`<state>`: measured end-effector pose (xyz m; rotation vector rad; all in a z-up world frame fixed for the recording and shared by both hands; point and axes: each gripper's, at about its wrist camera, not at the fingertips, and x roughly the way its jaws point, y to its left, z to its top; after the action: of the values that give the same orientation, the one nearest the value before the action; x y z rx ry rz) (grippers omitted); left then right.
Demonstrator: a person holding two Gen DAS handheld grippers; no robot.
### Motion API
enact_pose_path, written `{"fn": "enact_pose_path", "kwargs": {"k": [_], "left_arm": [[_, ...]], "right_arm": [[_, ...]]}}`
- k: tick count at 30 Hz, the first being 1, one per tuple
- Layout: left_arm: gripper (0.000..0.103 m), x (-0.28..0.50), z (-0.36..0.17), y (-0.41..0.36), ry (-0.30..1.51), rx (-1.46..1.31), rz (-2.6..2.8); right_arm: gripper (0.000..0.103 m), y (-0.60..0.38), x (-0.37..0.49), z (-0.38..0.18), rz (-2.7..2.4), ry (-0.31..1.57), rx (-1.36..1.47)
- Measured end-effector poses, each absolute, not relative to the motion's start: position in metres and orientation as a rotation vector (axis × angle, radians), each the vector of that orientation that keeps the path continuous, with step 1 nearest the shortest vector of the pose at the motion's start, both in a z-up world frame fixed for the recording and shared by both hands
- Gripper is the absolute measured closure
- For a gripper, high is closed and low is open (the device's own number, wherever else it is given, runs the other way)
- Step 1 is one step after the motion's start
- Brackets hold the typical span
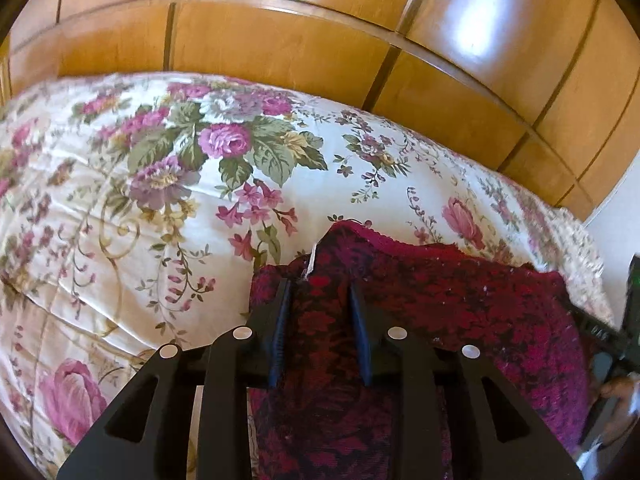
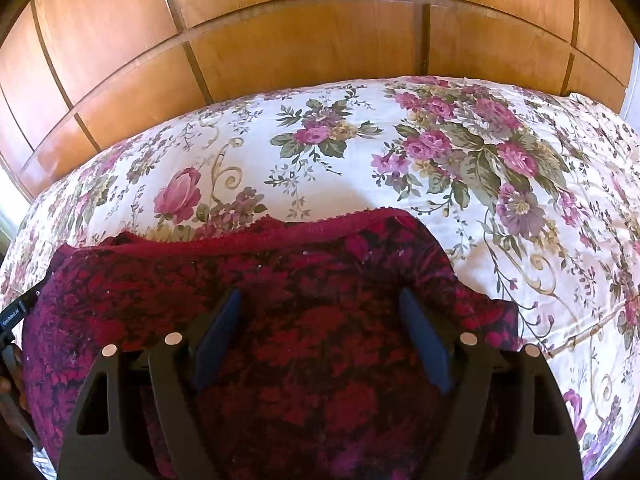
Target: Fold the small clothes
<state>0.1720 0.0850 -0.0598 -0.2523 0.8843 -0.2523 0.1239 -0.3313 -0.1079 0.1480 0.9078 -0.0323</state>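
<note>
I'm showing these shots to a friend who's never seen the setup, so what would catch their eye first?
Most likely the dark red and black patterned garment, spread at the near edge and filling the lower half of both views. Next, the cream bedspread beneath it, covered in pink and purple roses, with glossy wooden panelling behind. The left gripper and right gripper both sit over the garment with fingers apart.

A home bedroom: a bed spread with a cream floral quilt (image 1: 120, 200) stands against glossy wooden wardrobe doors (image 1: 280, 40), with a dark red patterned garment (image 2: 280, 320) lying on it.
</note>
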Motion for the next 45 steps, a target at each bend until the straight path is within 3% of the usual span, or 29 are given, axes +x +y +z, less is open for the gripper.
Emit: {"fn": "enact_pose_path", "kwargs": {"k": [2, 5, 9, 12, 13, 14, 15, 16, 17, 21, 26, 29, 33, 34, 36, 38, 40, 45], "left_arm": [[0.071, 0.171, -0.055, 0.087, 0.888, -0.261, -0.255], [0.039, 0.165, -0.04, 0.099, 0.863, -0.29, -0.22], [0.039, 0.168, -0.038, 0.119, 0.887, -0.393, -0.26], [0.051, 0.171, -0.038, 0.118, 0.895, -0.438, -0.319], [0.052, 0.171, -0.038, 0.113, 0.9, -0.423, -0.328], [0.059, 0.172, -0.038, 0.109, 0.903, -0.408, -0.33], [0.068, 0.173, -0.04, 0.104, 0.909, -0.39, -0.335], [0.085, 0.173, -0.041, 0.1, 0.916, -0.375, -0.347], [0.089, 0.171, -0.039, 0.095, 0.906, -0.357, -0.352], [0.091, 0.158, -0.019, 0.093, 0.804, -0.319, -0.328], [0.091, 0.177, -0.035, 0.078, 0.867, -0.267, -0.27], [0.088, 0.188, -0.056, 0.078, 0.921, -0.28, -0.237], [0.082, 0.185, -0.049, 0.076, 0.915, -0.264, -0.214], [0.077, 0.18, -0.041, 0.074, 0.893, -0.244, -0.201], [0.054, 0.171, -0.029, 0.072, 0.846, -0.197, -0.152], [0.053, 0.157, -0.015, 0.071, 0.791, -0.171, -0.142], [0.053, 0.143, -0.002, 0.072, 0.748, -0.145, -0.135], [0.053, 0.119, 0.012, 0.068, 0.7, -0.114, -0.158]], "right_arm": [[0.024, -0.33, 0.122, -0.102, -0.034, 0.907, 0.146], [0.024, -0.332, 0.113, -0.082, -0.02, 0.869, 0.161], [0.019, -0.35, 0.103, -0.054, -0.073, 0.79, 0.186], [0.023, -0.365, 0.11, -0.063, -0.119, 0.83, 0.197], [0.032, -0.368, 0.111, -0.067, -0.111, 0.845, 0.208], [0.039, -0.37, 0.114, -0.072, -0.102, 0.863, 0.215], [0.054, -0.37, 0.116, -0.079, -0.099, 0.887, 0.21], [0.071, -0.369, 0.117, -0.082, -0.107, 0.894, 0.197], [0.082, -0.368, 0.115, -0.083, -0.119, 0.89, 0.182], [0.089, -0.371, 0.095, -0.059, -0.125, 0.777, 0.183], [0.089, -0.379, 0.106, -0.068, -0.166, 0.81, 0.197], [0.083, -0.381, 0.119, -0.099, -0.196, 0.886, 0.194], [0.075, -0.382, 0.12, -0.101, -0.206, 0.887, 0.203], [0.07, -0.382, 0.118, -0.1, -0.199, 0.889, 0.204], [0.06, -0.384, 0.114, -0.096, -0.187, 0.881, 0.216], [0.049, -0.386, 0.109, -0.089, -0.169, 0.866, 0.243], [0.024, -0.388, 0.098, -0.081, -0.166, 0.849, 0.262], [0.014, -0.4, 0.069, -0.08, -0.116, 0.867, 0.328]]}}
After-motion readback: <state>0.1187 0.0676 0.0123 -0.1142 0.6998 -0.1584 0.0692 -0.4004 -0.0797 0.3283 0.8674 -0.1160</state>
